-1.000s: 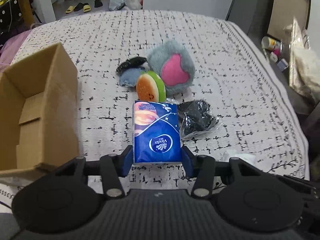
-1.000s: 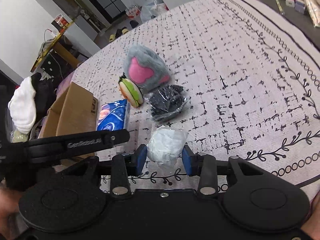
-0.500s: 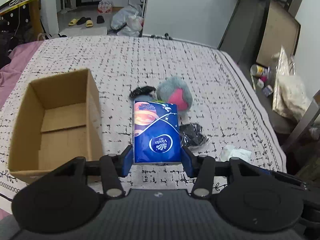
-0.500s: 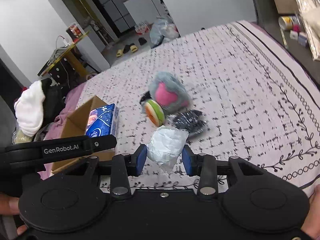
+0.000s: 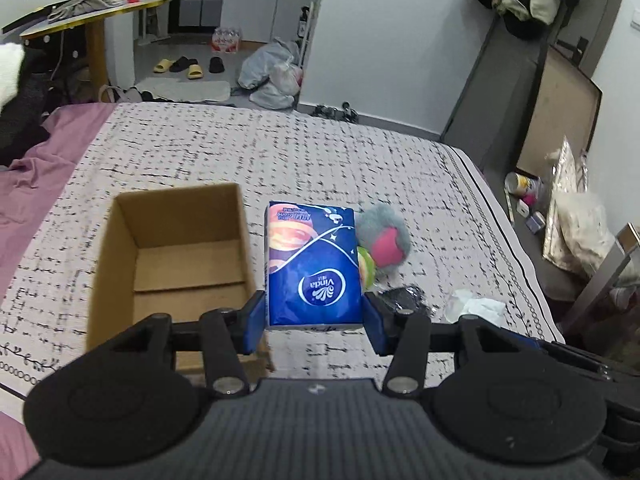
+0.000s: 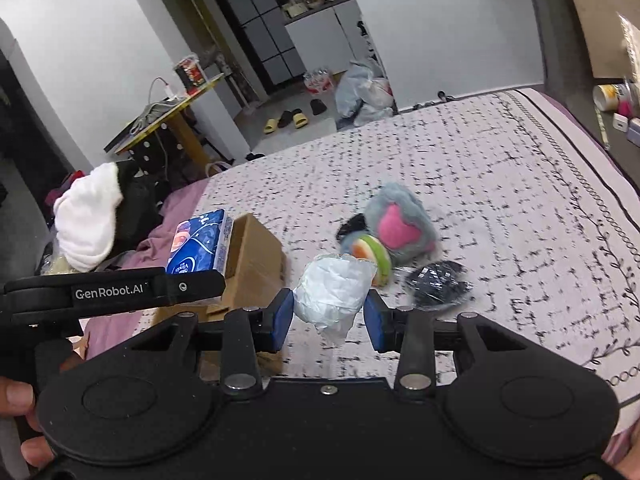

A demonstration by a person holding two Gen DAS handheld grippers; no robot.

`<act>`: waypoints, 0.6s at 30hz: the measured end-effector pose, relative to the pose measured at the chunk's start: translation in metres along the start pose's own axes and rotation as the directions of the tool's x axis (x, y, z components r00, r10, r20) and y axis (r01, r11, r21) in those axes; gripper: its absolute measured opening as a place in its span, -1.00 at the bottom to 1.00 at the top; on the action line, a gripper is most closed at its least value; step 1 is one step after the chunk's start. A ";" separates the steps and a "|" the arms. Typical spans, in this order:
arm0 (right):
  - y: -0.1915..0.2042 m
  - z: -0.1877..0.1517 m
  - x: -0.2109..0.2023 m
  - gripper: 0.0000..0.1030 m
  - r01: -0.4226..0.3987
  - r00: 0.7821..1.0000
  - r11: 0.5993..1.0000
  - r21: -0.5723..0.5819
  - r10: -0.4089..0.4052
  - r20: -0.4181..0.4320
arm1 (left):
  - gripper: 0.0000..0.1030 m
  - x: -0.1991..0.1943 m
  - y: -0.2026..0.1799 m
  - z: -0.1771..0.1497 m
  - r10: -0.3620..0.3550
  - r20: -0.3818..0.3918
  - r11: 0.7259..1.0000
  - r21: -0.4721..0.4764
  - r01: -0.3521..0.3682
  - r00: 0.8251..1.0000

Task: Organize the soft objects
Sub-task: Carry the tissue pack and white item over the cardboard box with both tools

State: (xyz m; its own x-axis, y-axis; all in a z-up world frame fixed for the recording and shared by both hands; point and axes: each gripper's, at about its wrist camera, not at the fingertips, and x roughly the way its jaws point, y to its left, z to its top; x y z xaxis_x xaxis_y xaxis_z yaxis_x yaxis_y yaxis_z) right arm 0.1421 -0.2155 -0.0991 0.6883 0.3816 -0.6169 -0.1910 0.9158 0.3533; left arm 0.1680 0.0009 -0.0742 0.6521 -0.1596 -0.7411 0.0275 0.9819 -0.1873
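Observation:
My left gripper (image 5: 314, 322) is shut on a blue Vinda tissue pack (image 5: 312, 264) and holds it in the air just right of the open cardboard box (image 5: 176, 256). The pack (image 6: 200, 246) and box (image 6: 256, 260) also show in the right wrist view. My right gripper (image 6: 328, 316) is shut on a white plastic-wrapped bundle (image 6: 334, 292), lifted above the bed. A grey plush with a pink patch (image 5: 384, 236), an orange-green plush ball (image 5: 366, 268) and a black bagged item (image 5: 404, 300) lie on the bed.
The patterned bedspread (image 5: 280, 160) drops off at the right edge, where clutter (image 5: 568, 216) sits on the floor. A purple sheet (image 5: 48, 152) lies to the left. A small dark item (image 6: 352, 226) lies behind the plush.
Both grippers have risen well above the bed with their loads. The left gripper with the tissue pack has drawn back, bringing the box into fuller view.

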 end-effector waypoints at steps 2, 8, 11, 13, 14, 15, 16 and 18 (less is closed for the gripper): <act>0.007 0.002 0.003 -0.26 -0.011 1.000 1.000 -0.015 0.011 0.001 | -0.04 -0.001 0.009 0.002 0.007 0.004 1.000 -0.016 -0.007 1.000; 0.028 0.006 0.011 -0.26 -0.031 1.000 0.999 -0.044 0.031 0.002 | -0.04 -0.002 0.038 0.010 0.028 0.013 0.998 -0.064 -0.028 1.000; 0.038 0.009 0.017 -0.26 -0.046 0.999 0.997 -0.056 0.047 0.001 | -0.04 -0.002 0.052 0.012 0.042 0.015 0.996 -0.077 -0.041 0.999; 0.045 0.012 0.022 -0.26 -0.055 0.999 0.997 -0.062 0.055 0.000 | -0.04 0.001 0.061 0.012 0.053 0.014 0.995 -0.085 -0.051 0.999; 0.049 0.013 0.025 -0.26 -0.058 0.998 0.996 -0.067 0.057 -0.002 | -0.04 0.001 0.065 0.012 0.058 0.016 0.994 -0.090 -0.056 0.998; 0.053 0.014 0.028 -0.26 -0.059 0.998 0.996 -0.071 0.059 -0.006 | -0.04 0.002 0.070 0.011 0.067 0.017 0.993 -0.095 -0.065 0.998; 0.057 0.014 0.032 -0.26 -0.061 0.998 0.995 -0.077 0.060 -0.011 | -0.03 0.004 0.075 0.010 0.076 0.015 0.992 -0.102 -0.074 0.997; 0.066 0.016 0.038 -0.26 -0.060 0.998 0.994 -0.090 0.058 -0.020 | -0.04 0.009 0.085 0.008 0.075 0.003 0.990 -0.121 -0.075 0.997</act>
State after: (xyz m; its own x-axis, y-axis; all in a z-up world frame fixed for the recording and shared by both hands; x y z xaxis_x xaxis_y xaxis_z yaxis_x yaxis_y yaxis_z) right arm 0.1664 -0.1427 -0.0883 0.6616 0.4368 -0.6095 -0.2944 0.8989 0.3246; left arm 0.1817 0.0838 -0.0916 0.6546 -0.0847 -0.7512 -0.1131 0.9716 -0.2081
